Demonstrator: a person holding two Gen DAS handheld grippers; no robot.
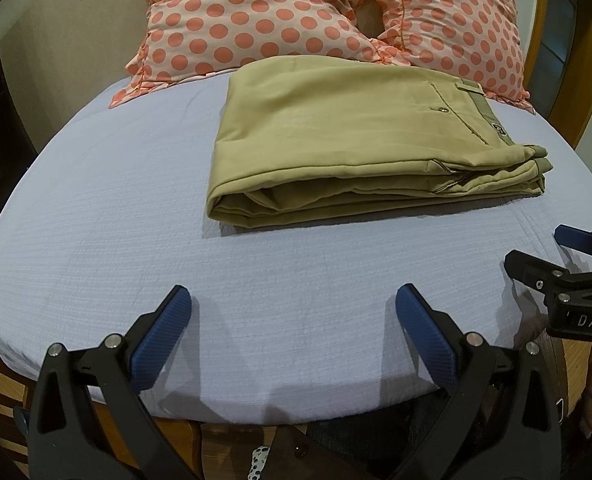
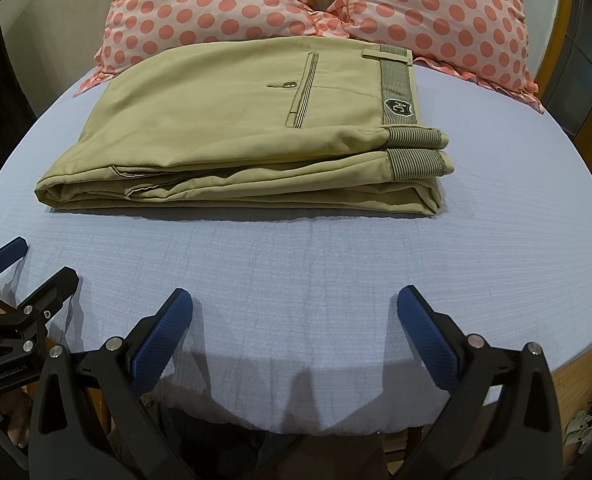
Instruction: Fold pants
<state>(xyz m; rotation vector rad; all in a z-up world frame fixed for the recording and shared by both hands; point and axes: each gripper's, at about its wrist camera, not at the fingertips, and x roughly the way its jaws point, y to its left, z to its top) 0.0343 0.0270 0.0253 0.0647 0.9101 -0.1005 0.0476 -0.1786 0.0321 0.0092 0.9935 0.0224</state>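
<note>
My left claw (image 1: pixel 294 300) hangs low over the near edge of the bed (image 1: pixel 116 208), its two blue pads spread wide with nothing between them but pale blue sheet. From its camera the pants (image 1: pixel 359 136) lie ahead and a little to the right, well apart from my fingertips. They are folded into a flat, stacked khaki bundle resting on the sheet, the rounded fold toward the left and the layered edges toward me. A back pocket with a small button (image 1: pixel 442 109) faces up, and the striped waistband (image 1: pixel 491 120) runs along the right end.

Behind the bundle, two pillows (image 1: pixel 256 20) with coral dots sit side by side at the head of the bed, the far edge of the pants just in front of them.

My right claw (image 2: pixel 294 300) is likewise spread wide and empty, hovering above the near edge of the bed beside the left one. In its view the pants sit straight ahead and slightly left, and a dark badge (image 2: pixel 397 107) shows on the waistband. The tips of each claw peek into the other's camera at the side.
</note>
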